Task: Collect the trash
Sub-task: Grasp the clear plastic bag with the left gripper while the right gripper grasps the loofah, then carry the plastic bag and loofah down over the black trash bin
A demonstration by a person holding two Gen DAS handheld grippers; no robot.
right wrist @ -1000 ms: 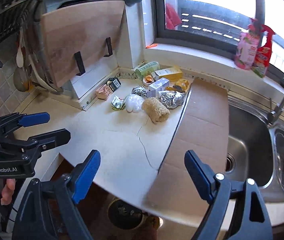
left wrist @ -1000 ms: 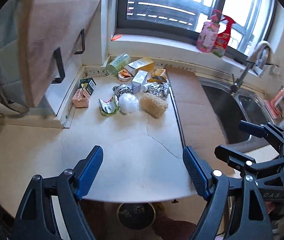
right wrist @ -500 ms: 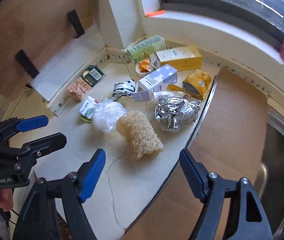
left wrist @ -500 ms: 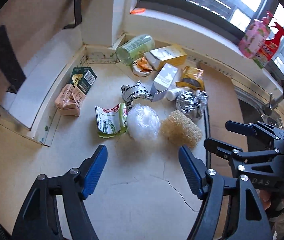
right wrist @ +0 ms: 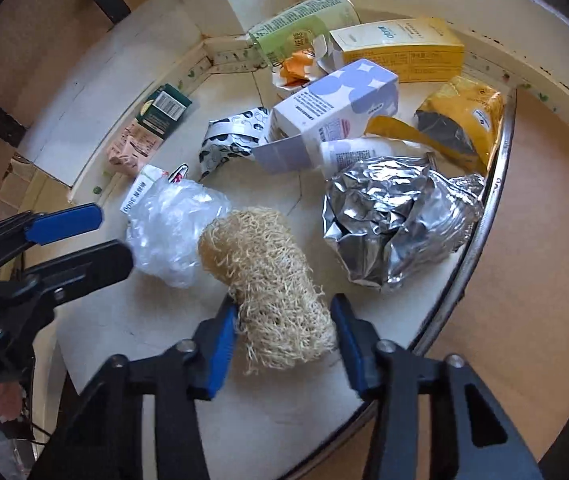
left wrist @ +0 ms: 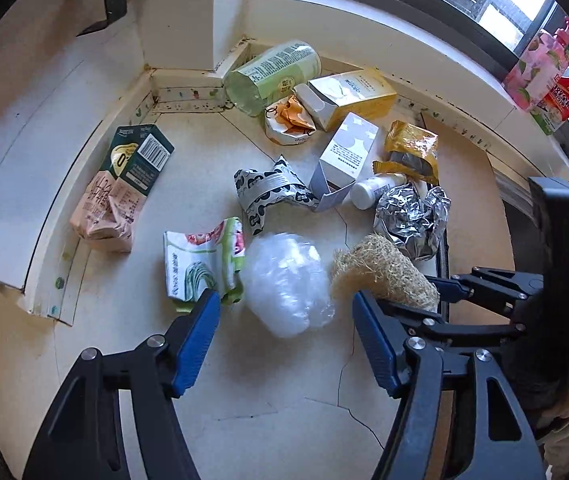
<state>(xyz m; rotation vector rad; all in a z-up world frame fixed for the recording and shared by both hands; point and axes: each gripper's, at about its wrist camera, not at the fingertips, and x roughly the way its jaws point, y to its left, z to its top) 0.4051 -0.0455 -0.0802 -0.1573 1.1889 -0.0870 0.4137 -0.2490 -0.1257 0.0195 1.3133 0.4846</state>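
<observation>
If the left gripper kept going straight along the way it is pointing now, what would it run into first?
Most likely the crumpled clear plastic bag, which lies centred just ahead of the open left gripper; exact depth is uncertain.

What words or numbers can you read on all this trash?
"350g": white label on the packet behind the clear plastic bag.
"0": dark green carton, beside its barcode.
Chinese print on the green can, yellow box, purple-dotted white box, pink packet and window bottles: too small to read.
</observation>
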